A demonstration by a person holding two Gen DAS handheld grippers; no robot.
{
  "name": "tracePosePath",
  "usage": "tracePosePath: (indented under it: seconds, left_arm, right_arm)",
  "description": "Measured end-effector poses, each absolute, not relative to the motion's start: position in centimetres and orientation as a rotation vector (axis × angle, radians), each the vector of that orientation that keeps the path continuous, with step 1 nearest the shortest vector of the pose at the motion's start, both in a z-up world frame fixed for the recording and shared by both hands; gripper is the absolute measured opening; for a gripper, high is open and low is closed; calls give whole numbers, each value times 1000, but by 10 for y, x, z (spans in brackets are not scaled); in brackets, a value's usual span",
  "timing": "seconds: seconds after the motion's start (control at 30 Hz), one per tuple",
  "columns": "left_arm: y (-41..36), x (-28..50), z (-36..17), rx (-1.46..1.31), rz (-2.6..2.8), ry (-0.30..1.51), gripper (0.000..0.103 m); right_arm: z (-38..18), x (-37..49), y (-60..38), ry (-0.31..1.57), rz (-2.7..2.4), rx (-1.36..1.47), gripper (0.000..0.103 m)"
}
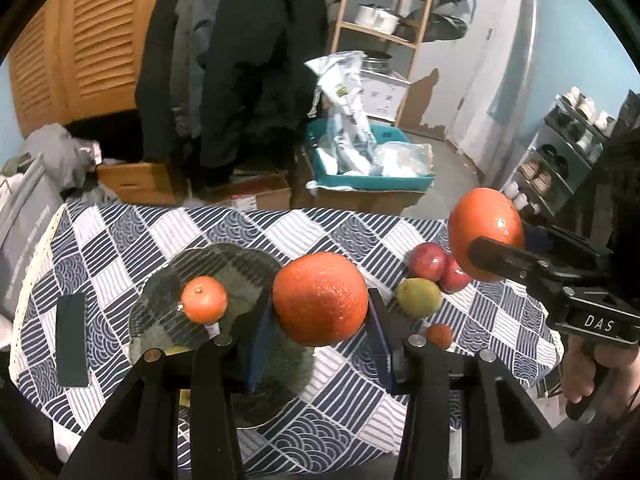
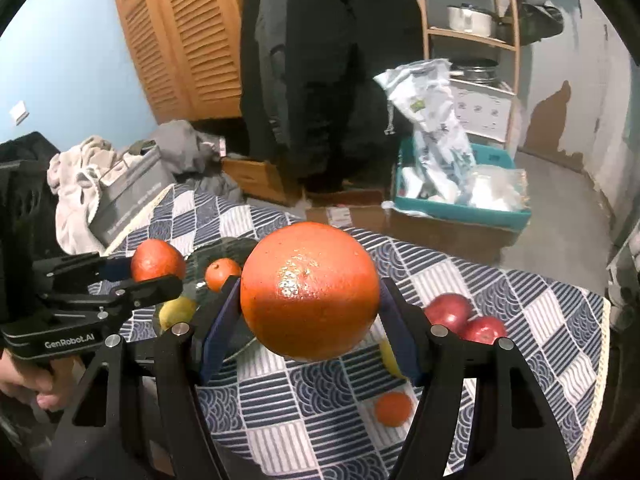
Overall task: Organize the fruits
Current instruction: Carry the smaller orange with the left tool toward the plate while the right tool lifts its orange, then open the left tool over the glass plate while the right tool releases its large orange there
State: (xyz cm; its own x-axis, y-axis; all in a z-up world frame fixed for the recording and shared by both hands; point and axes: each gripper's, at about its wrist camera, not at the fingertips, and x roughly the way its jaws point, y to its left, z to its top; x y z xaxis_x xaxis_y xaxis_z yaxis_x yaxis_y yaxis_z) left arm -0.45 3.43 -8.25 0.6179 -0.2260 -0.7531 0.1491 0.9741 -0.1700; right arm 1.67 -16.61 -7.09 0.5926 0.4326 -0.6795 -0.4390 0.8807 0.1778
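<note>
My left gripper is shut on a large orange and holds it above the near edge of a dark glass plate. A small mandarin lies on the plate. My right gripper is shut on a second large orange, raised above the table; it also shows in the left wrist view. Two red apples, a green kiwi and a small mandarin lie on the cloth right of the plate. A yellow-green fruit lies on the plate.
The table has a blue and white patterned cloth. A dark flat rectangle lies at its left. Beyond the table are cardboard boxes, a teal bin with bags, hanging coats and shelves.
</note>
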Motion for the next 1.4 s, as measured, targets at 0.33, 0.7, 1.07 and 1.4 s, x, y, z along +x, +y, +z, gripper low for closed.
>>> tracePosePath:
  seconds: [0.33, 0.7, 1.07, 1.4]
  left_arm:
    - [66, 4, -109, -130, -149, 935, 45]
    - [89, 13, -151, -157, -86, 1032, 45]
    - [107, 17, -192, -186, -42, 1128, 45]
    - [115, 15, -211, -206, -36, 1178, 45]
  right_arm:
    - [-92, 35, -126, 839, 565, -46, 68]
    - [-130, 54, -80, 928, 628, -95, 68]
    - [-170, 70, -50, 1033, 641, -108, 68]
    - [-194, 72, -37, 1103, 642, -133, 68]
